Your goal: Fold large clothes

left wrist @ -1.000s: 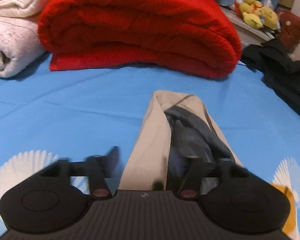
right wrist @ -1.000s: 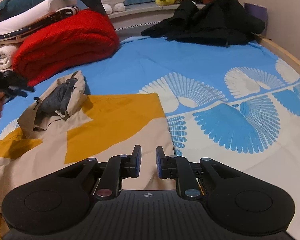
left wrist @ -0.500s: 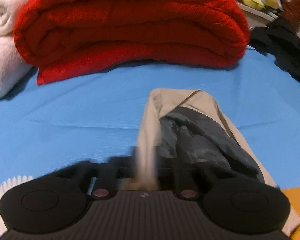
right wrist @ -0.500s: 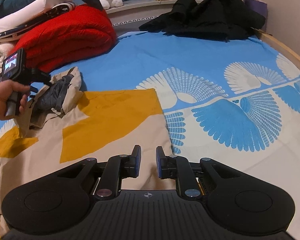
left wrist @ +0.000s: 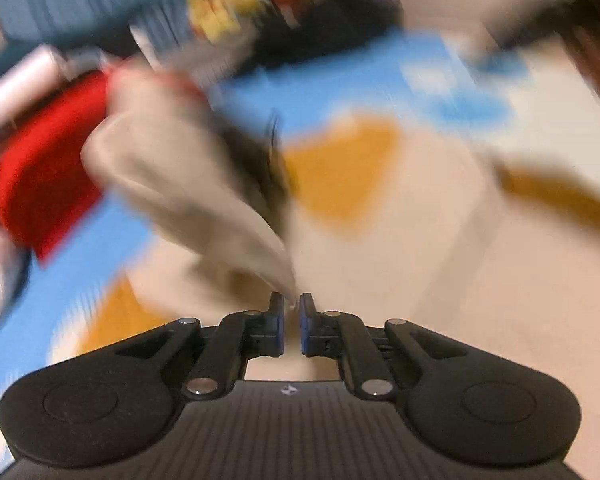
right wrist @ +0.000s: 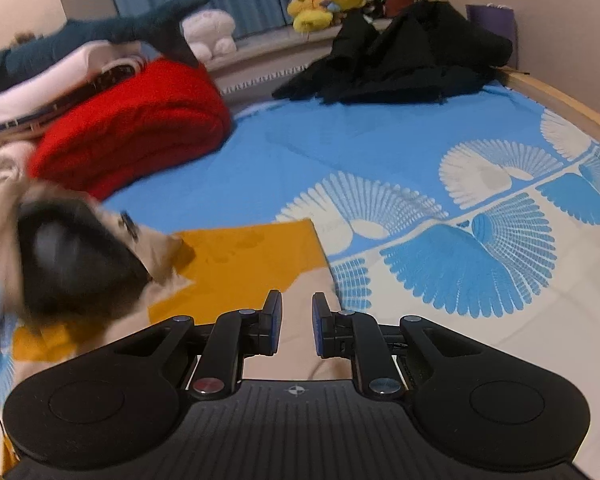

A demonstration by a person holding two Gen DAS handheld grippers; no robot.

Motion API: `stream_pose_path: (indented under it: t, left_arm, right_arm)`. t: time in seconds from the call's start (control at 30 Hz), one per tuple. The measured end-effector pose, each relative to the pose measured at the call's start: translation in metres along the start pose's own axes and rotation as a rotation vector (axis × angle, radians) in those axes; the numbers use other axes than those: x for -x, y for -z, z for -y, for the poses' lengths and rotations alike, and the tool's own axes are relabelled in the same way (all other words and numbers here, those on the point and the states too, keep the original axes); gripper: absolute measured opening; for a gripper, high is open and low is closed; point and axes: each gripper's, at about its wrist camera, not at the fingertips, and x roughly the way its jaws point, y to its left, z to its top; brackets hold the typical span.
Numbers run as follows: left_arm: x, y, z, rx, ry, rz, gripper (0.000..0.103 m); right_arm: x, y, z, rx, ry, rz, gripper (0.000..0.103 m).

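Observation:
A large beige and mustard-yellow jacket [right wrist: 252,256] lies spread on the blue patterned bed sheet [right wrist: 308,152]. My left gripper [left wrist: 291,308] is shut on a beige edge of its grey-lined hood [left wrist: 172,168], which trails up and to the left from the jaws. That view is heavily blurred by motion. In the right wrist view the lifted hood and the left gripper show only as a dark and beige smear [right wrist: 72,264] over the jacket's left part. My right gripper [right wrist: 296,312] hovers over the jacket's beige right edge. Its jaws stand a narrow gap apart with nothing pinched.
A folded red blanket [right wrist: 140,136] and pale towels [right wrist: 4,160] lie at the back left. A black heap of clothes [right wrist: 404,56] sits at the back right. Plush toys [right wrist: 324,0] line the sill. The wooden bed edge [right wrist: 572,108] runs along the right.
The left gripper closed on the hood's beige edge, then swung fast across the jacket while rolling, lifting the hood with it. The right gripper drifted slightly upward, its jaws unchanged.

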Motion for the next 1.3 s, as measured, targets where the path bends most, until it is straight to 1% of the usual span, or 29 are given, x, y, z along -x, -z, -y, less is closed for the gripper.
stream_pose_path:
  t: [0.03, 0.07, 0.1, 0.17, 0.2, 0.23, 0.27, 0.3, 0.33, 0.4, 0.43, 0.53, 0.6, 0.67, 0.77, 0.87, 1.0, 1.03, 1.07, 1.1, 1.13, 1.17, 1.2, 1.23, 1.3]
  left_arm:
    - [0.01, 0.012, 0.006, 0.051, -0.004, -0.041, 0.01]
    - [0.02, 0.017, 0.006, 0.124, -0.026, -0.053, 0.01]
    - [0.03, 0.019, 0.004, 0.214, -0.052, -0.046, 0.014]
    - [0.046, 0.02, -0.01, 0.438, -0.105, -0.003, 0.019]
    - [0.049, 0.021, -0.02, 0.584, -0.126, 0.014, 0.024]
    - [0.047, 0.024, -0.027, 0.71, -0.128, 0.021, 0.027]
    - [0.042, 0.028, -0.034, 0.82, -0.119, 0.031, 0.031]
    - [0.034, 0.034, -0.04, 0.91, -0.1, 0.045, 0.031]
    - [0.023, 0.039, -0.045, 0.979, -0.09, 0.04, 0.031]
    - [0.0, 0.047, -0.052, 1.098, -0.104, -0.054, 0.031]
    - [-0.008, 0.051, -0.054, 1.158, -0.073, -0.079, 0.031]
    - [-0.022, 0.062, -0.063, 1.309, 0.034, -0.099, 0.031]
    - [-0.025, 0.063, -0.066, 1.362, 0.058, -0.094, 0.039]
    - [-0.03, 0.064, -0.068, 1.388, 0.069, -0.094, 0.041]
    - [-0.043, 0.074, -0.071, 1.409, 0.071, -0.124, 0.042]
    - [-0.055, 0.078, -0.073, 1.438, 0.105, -0.138, 0.042]
    - [-0.061, 0.081, -0.076, 1.411, 0.092, -0.133, 0.041]
    - [-0.062, 0.082, -0.077, 1.417, 0.089, -0.14, 0.039]
    - [-0.062, 0.084, -0.078, 1.427, 0.096, -0.136, 0.03]
    - [-0.06, 0.084, -0.08, 1.429, 0.104, -0.127, 0.013]
    - [-0.058, 0.084, -0.082, 1.421, 0.101, -0.12, 0.006]
    - [-0.054, 0.081, -0.084, 1.406, 0.093, -0.105, 0.003]
    - [-0.048, 0.077, -0.085, 1.386, 0.083, -0.078, 0.0]
    - [-0.04, 0.073, -0.087, 1.362, 0.067, -0.041, 0.0]
    - [-0.021, 0.067, -0.092, 1.326, 0.021, 0.046, 0.0]
  right_arm:
    - [0.002, 0.0, 0.001, -0.01, -0.005, 0.003, 0.017]
    - [0.003, 0.0, 0.002, -0.021, -0.009, 0.005, 0.02]
    - [0.003, 0.0, 0.003, -0.032, -0.015, 0.008, 0.022]
    - [0.003, 0.001, 0.004, -0.047, -0.024, 0.008, 0.024]
    - [0.003, 0.002, 0.004, -0.055, -0.03, 0.008, 0.024]
    - [0.003, 0.002, 0.003, -0.065, -0.045, 0.006, 0.024]
    - [0.002, 0.003, 0.0, -0.072, -0.061, 0.002, 0.024]
    - [0.0, 0.004, -0.002, -0.082, -0.083, -0.008, 0.024]
    - [-0.002, 0.006, -0.004, -0.093, -0.104, -0.02, 0.024]
    - [-0.009, 0.01, -0.009, -0.114, -0.15, -0.059, 0.024]
    - [-0.015, 0.014, -0.011, -0.134, -0.181, -0.091, 0.024]
    - [-0.034, 0.028, -0.019, -0.201, -0.257, -0.201, 0.024]
    - [-0.047, 0.038, -0.028, -0.217, -0.286, -0.27, 0.024]
    - [-0.056, 0.048, -0.038, -0.223, -0.296, -0.31, 0.025]
    - [-0.065, 0.058, -0.051, -0.215, -0.318, -0.342, 0.029]
    - [-0.074, 0.066, -0.062, -0.206, -0.333, -0.386, 0.029]
    - [-0.081, 0.077, -0.072, -0.17, -0.314, -0.421, 0.029]
    - [-0.082, 0.078, -0.073, -0.165, -0.312, -0.425, 0.029]
    - [-0.083, 0.079, -0.074, -0.166, -0.311, -0.428, 0.029]
    - [-0.083, 0.08, -0.073, -0.168, -0.311, -0.428, 0.029]
    - [-0.083, 0.08, -0.074, -0.165, -0.315, -0.427, 0.025]
    - [-0.082, 0.079, -0.075, -0.157, -0.32, -0.42, 0.012]
    - [-0.08, 0.078, -0.077, -0.151, -0.329, -0.408, 0.006]
    - [-0.076, 0.076, -0.077, -0.153, -0.348, -0.386, 0.003]
    - [-0.065, 0.069, -0.076, -0.191, -0.438, -0.319, 0.002]
